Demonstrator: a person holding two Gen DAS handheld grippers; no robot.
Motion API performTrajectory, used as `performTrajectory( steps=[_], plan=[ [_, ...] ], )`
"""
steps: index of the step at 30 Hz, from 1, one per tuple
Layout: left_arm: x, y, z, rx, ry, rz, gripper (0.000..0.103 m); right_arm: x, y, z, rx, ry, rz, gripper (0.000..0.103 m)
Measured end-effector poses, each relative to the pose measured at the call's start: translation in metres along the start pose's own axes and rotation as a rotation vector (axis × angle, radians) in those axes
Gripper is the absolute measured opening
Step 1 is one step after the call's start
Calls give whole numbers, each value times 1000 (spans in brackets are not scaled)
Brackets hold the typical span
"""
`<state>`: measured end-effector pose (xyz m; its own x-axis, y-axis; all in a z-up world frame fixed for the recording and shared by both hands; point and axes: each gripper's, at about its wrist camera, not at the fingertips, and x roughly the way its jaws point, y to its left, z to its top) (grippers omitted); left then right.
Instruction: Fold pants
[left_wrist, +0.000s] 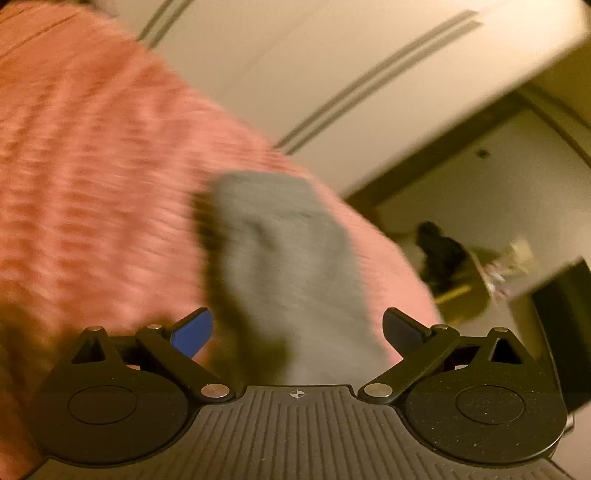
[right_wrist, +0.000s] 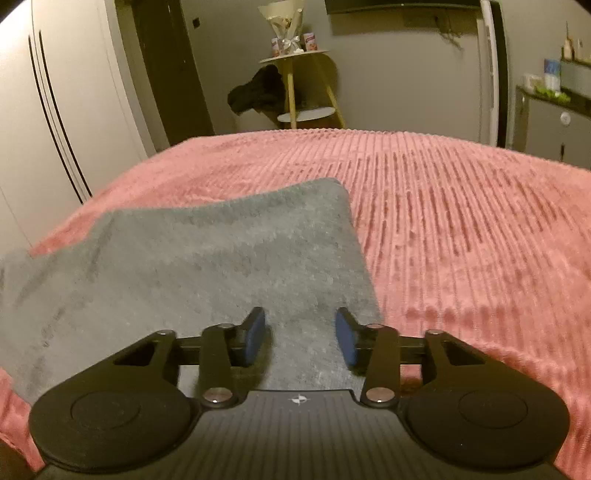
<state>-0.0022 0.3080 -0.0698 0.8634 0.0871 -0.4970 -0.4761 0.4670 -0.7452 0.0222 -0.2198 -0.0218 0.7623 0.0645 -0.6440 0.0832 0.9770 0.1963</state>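
Grey, soft fleece pants (right_wrist: 207, 258) lie limp on a pink ribbed bedspread (right_wrist: 461, 221); best pinched at a corner. Left gripper (left_wrist: 297, 330) gapes wide, empty; right gripper (right_wrist: 300, 338) half-open, gripping nothing.

I read L tool (left_wrist: 297, 332) w/ jaws spread wide, nothing clamped, view rolled to one side and blurred. R tool (right_wrist: 301, 338) jaws partly apart, blue pads (right_wrist: 255, 334) not pressing on anything, angled downward, picture sharp.
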Motion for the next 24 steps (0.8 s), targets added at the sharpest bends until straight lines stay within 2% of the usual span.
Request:
performTrajectory(
  steps=[3, 6, 9, 10, 13, 15, 16, 17, 19, 20, 22, 24],
  plan=[
    [15, 28, 19, -50, 57, -49, 101, 2, -1, 1, 17, -3, 16, 50],
    [36, 37, 30, -93, 117, -93, 98, 5, 2, 1, 6, -5, 13, 53],
    [62, 32, 34, -61, 140, -113, 95, 7, 5, 0, -9, -4, 2, 55],
    [71, 29, 37, -45, 155, -111, 90, 7, 6, 0, -13, -4, 1, 56],
    [87, 33, 44, -63, 157, -126, 86, 9, 8, 0, -23, -7, 1, 60],
    [94, 31, 48, -83, 165, -128, 71, 11, 10, 0, -38, -8, -8, 60],
    [95, 33, 51, -84, 172, -118, 58, 12, 11, 0, -48, -9, -12, 62],
    [97, 34, 52, -78, 174, -102, 40, 13, 12, -1, -57, -10, -14, 62],
    [93, 31, 54, -46, 162, -104, 33, 13, 13, -1, -68, -12, -17, 63],
    [85, 26, 53, -7, 135, -133, 28, 13, 13, -1, -68, -12, -16, 63],
    [71, 17, 51, 67, 80, -219, 26, 13, 12, -1, -60, -14, -10, 63],
    [59, 11, 49, 87, 45, -309, 28, 13, 11, -1, -54, -15, -6, 63]
  ],
)
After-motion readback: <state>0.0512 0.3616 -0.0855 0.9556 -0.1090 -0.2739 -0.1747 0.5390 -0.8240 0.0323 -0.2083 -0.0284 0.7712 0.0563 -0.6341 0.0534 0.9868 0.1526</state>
